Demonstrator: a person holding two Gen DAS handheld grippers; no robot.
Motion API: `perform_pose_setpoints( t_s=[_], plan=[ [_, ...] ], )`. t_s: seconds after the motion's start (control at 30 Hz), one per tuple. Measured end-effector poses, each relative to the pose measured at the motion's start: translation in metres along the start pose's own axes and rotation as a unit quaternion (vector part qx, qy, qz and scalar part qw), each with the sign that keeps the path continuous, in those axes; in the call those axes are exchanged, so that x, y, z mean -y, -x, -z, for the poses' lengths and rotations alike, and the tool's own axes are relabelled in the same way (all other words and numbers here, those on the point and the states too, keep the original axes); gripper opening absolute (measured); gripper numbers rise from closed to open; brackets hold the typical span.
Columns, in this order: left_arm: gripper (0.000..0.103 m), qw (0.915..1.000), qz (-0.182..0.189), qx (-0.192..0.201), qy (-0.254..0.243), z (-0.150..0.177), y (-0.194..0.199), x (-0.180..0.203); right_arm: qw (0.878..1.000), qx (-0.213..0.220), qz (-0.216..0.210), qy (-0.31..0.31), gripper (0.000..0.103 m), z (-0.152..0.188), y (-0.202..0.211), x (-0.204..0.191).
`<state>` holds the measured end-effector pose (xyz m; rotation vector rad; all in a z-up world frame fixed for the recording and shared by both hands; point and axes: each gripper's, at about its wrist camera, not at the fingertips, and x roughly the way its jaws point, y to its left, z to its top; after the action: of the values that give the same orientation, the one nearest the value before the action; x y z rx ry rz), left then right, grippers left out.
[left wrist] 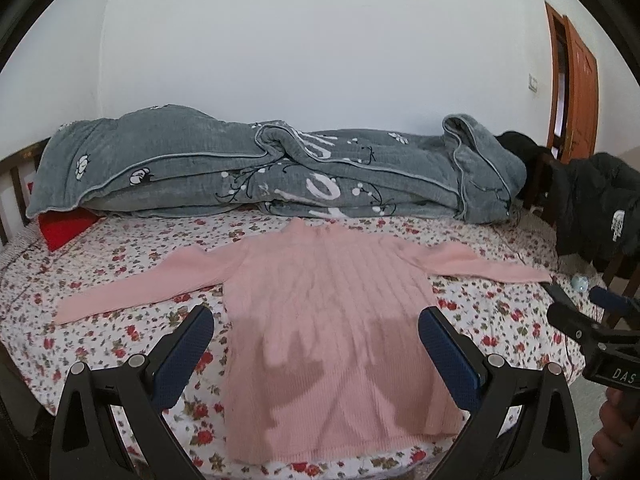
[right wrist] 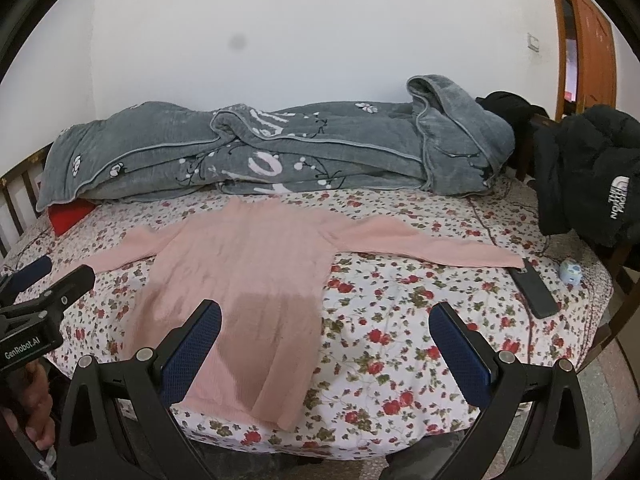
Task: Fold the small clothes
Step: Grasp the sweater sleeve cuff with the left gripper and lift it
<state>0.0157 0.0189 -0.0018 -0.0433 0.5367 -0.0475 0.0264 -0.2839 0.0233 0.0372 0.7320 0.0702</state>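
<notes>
I stand at a bed covered with a white sheet printed with small red flowers [left wrist: 120,332], in a room with a plain white wall [left wrist: 300,40] and an orange-brown wooden door [left wrist: 580,80] at the far right. Along the wall side of the bed lies a rumpled grey quilt with white flowers and large white letters [left wrist: 260,172], a red cushion [left wrist: 66,228] poking out under its left end. A black puffer jacket [right wrist: 588,176] draped on a chair at the right reads "THE NORTH FACE". Near that edge of the sheet lie a flat black phone [right wrist: 534,288] and a small pale blue round gadget [right wrist: 570,270].

My left gripper [left wrist: 316,338] shows "GenRobot.AI" in the right wrist view; my right gripper [right wrist: 324,336] shows "DAS" in the left view. Both hover with jaws spread wide, grasping nothing.

The pink ribbed knit sweater [left wrist: 332,320] lies flat mid-bed, collar toward the quilt, both sleeves stretched sideways, hem at the near edge.
</notes>
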Motion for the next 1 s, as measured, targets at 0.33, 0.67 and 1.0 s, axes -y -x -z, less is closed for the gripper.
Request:
perform_pose_setpoints(
  t_s=[0.33, 0.67, 1.0],
  plan=[
    [0.101, 0.9958, -0.051, -0.036, 0.067, 0.028, -0.063, -0.100, 1.000, -0.005, -0.007, 0.020, 0.102, 0.004, -0.053, -0.026],
    [0.096, 0.9741, -0.145, -0.081, 0.153, 0.066, -0.105, -0.246, 0.998, -0.043, -0.042, 0.033, 0.099, 0.018, -0.116, -0.059],
    [0.091, 0.9434, -0.163, -0.096, 0.272, 0.086, -0.131, -0.359, 0.997, -0.048, -0.044, 0.033, 0.094, 0.032, -0.141, -0.070]
  ],
)
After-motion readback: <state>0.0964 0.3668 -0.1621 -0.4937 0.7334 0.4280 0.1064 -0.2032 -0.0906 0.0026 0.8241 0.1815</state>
